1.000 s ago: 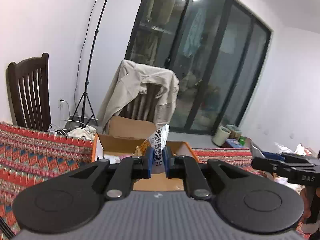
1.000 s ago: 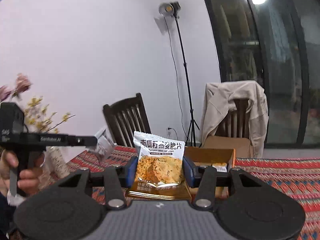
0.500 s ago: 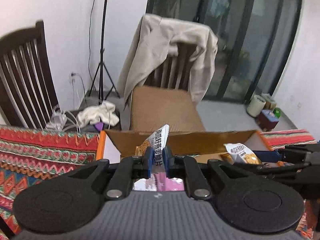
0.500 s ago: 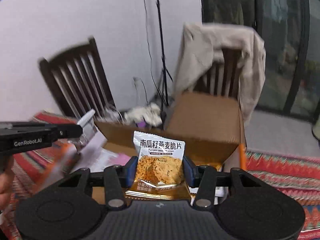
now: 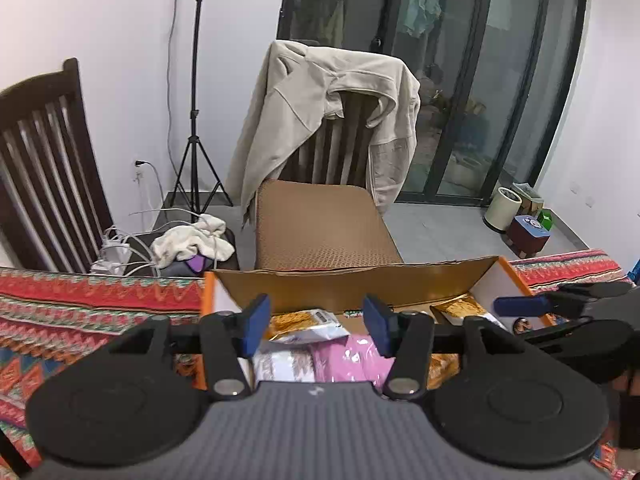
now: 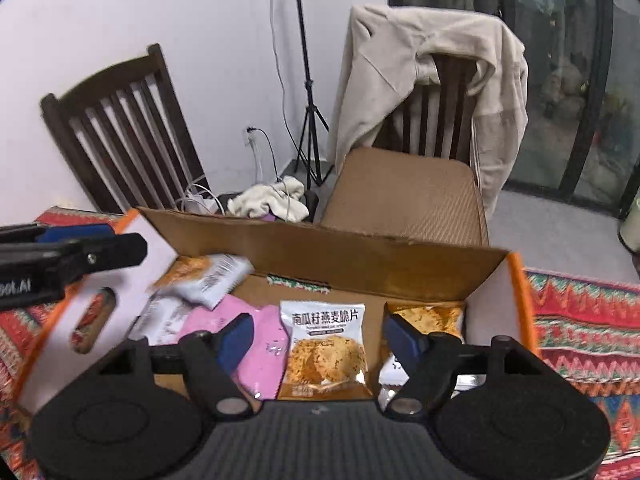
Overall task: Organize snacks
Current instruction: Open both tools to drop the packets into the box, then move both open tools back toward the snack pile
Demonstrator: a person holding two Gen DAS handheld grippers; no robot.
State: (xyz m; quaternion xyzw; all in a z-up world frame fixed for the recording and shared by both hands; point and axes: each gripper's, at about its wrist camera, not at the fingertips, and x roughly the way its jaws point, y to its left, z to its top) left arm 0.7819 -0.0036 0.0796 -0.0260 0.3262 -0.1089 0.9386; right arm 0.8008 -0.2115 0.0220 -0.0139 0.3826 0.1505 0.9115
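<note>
An open cardboard box (image 6: 360, 256) with orange edges sits on a patterned tablecloth and also shows in the left wrist view (image 5: 360, 284). My right gripper (image 6: 320, 340) is open above it; an orange oat-crisp packet (image 6: 326, 344) lies loose between its fingers, beside a pink packet (image 6: 256, 344) and another orange packet (image 6: 432, 316). My left gripper (image 5: 316, 322) is open and empty over the box; below it lie a white-and-orange packet (image 5: 308, 324) and the pink packet (image 5: 352, 360). Each gripper shows in the other's view, the left (image 6: 68, 256) and the right (image 5: 560, 304).
Behind the table stand a dark wooden chair (image 6: 120, 132), a chair draped with a beige jacket (image 5: 332, 120), a light-stand tripod (image 5: 196, 120) and cables with a cloth on the floor (image 5: 192, 240). Glass doors (image 5: 480, 80) are at the back.
Both grippers have opened and let go of their oat-crisp packets, which dropped into the box. Both grippers have tilted down toward the box.
</note>
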